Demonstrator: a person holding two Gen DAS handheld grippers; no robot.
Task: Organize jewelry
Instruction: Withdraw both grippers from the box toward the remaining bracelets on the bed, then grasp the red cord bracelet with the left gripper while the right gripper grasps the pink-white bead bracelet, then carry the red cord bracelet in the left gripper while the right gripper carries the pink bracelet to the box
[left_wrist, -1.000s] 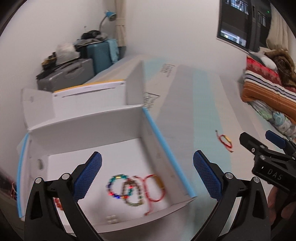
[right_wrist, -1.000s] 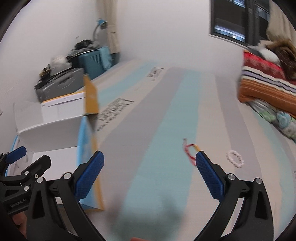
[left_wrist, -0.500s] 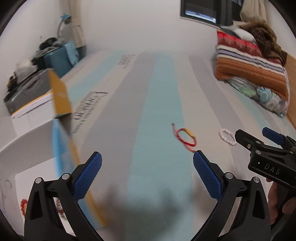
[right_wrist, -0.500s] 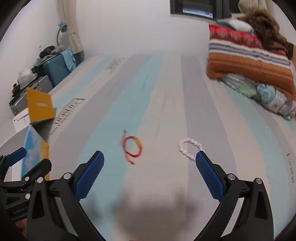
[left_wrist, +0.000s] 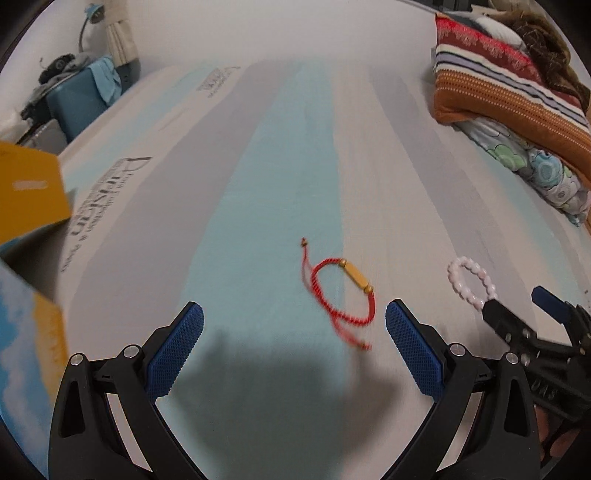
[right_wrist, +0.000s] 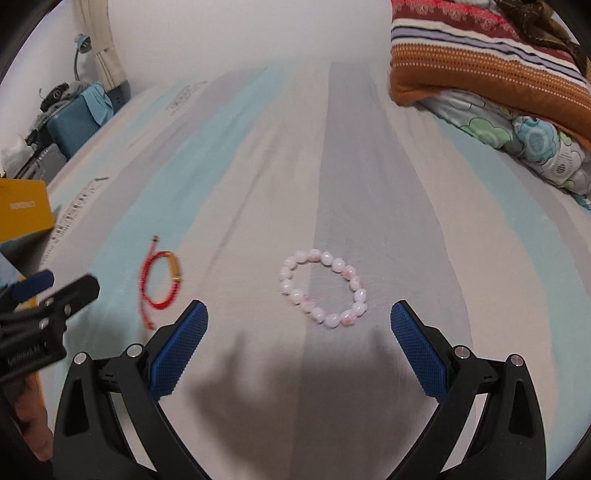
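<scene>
A red cord bracelet with a gold tube bead (left_wrist: 341, 295) lies on the striped mattress, just ahead of my left gripper (left_wrist: 295, 332), which is open and empty. It also shows in the right wrist view (right_wrist: 160, 282). A pale pink bead bracelet (right_wrist: 323, 291) lies just ahead of my right gripper (right_wrist: 299, 328), which is open and empty. That bracelet also shows in the left wrist view (left_wrist: 471, 282), beside the right gripper's fingertips (left_wrist: 495, 314).
The open box with yellow flaps (left_wrist: 29, 199) is at the far left edge. Folded striped blankets and a floral quilt (right_wrist: 491, 74) are stacked at the back right. Suitcases (left_wrist: 79, 99) stand past the mattress at the back left.
Both grippers swung right, away from the open box with bracelets inside, and came closer to the mattress. The red bracelet now lies before the left gripper, the pink one before the right.
</scene>
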